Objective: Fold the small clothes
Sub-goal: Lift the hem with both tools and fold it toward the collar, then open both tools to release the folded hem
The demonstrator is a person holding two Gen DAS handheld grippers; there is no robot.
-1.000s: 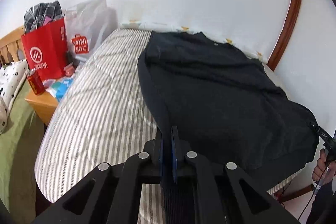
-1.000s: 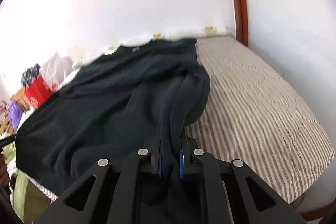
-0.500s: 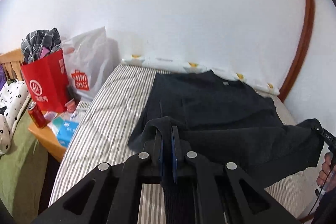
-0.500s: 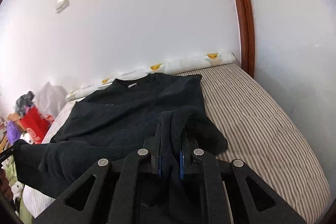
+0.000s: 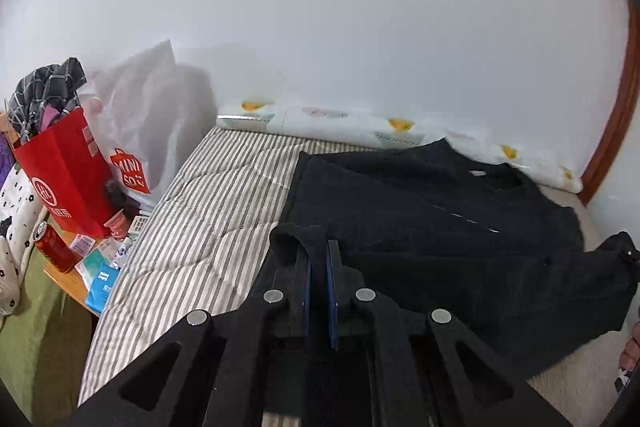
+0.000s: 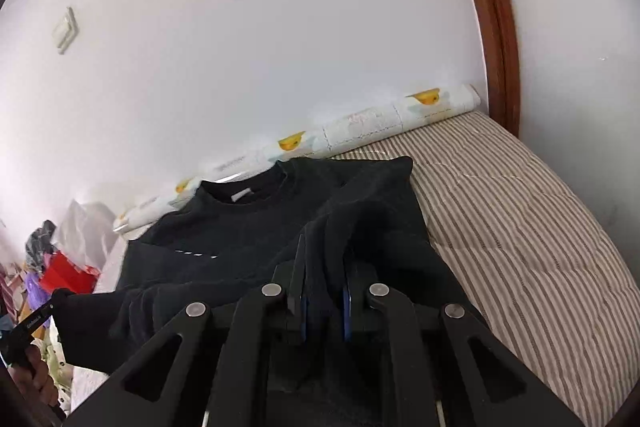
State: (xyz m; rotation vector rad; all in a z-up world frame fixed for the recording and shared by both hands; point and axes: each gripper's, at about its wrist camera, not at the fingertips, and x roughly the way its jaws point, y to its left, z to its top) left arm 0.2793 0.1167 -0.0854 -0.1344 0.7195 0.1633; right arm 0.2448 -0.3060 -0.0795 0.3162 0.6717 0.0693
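Note:
A black sweatshirt (image 5: 420,211) lies on the striped mattress (image 5: 208,227) with its collar toward the wall. Its near hem is lifted and carried over the body. My left gripper (image 5: 318,247) is shut on the hem's left corner. My right gripper (image 6: 324,267) is shut on the right corner of the sweatshirt (image 6: 256,227). The lifted fabric hangs between the two grippers above the lower half of the garment. The right gripper's tip also shows at the right edge of the left wrist view (image 5: 628,251).
A rolled duck-print sheet (image 5: 360,131) lies along the wall. A red paper bag (image 5: 60,179), a white Miniso bag (image 5: 144,131) and a red can (image 5: 52,247) crowd a small table left of the bed. A wooden door frame (image 6: 492,19) stands at the right.
Both grippers have lifted the hem off the near edge of the bed and carried it forward toward the collar. The sweatshirt's lower half now doubles over its upper half.

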